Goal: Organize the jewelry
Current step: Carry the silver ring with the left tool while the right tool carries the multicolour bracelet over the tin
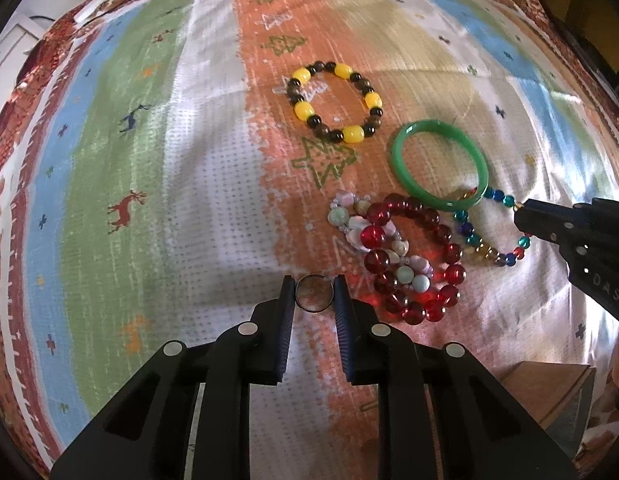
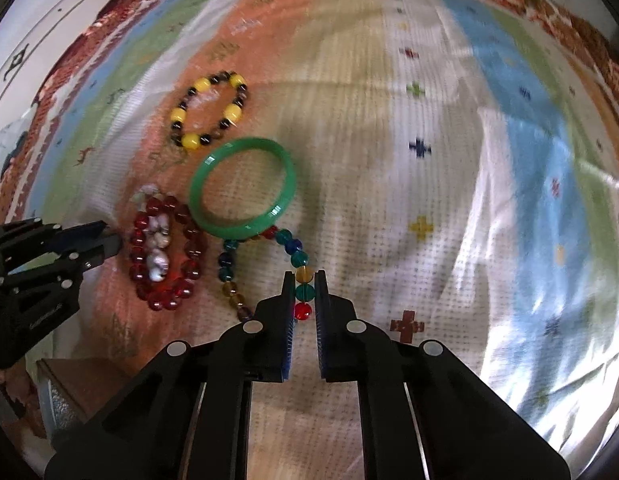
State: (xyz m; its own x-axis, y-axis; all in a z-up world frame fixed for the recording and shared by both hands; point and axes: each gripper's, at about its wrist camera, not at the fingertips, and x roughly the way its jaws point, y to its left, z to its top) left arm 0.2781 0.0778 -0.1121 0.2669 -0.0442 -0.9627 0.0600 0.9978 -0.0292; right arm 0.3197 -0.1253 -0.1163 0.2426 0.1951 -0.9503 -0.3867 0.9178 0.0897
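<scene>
While the jewelry lay scattered on a striped cloth (image 1: 149, 184), the left gripper (image 1: 314, 292) was clamped on a small dark ring (image 1: 314, 295), its two fingers pressing the ring's sides just beside a red bead bracelet (image 1: 419, 256). A pale stone bracelet (image 1: 361, 224) lay tangled through the red one. The right gripper (image 2: 305, 292) gripped a multicolored bead bracelet (image 2: 299, 248), with an amber and a teal bead caught between its fingers. That bracelet's far end ran under a green bangle (image 2: 245, 188). A yellow and black bracelet (image 1: 335, 102) lay apart, farther off. A brown box (image 1: 549, 388) sat at the cloth's near edge.
</scene>
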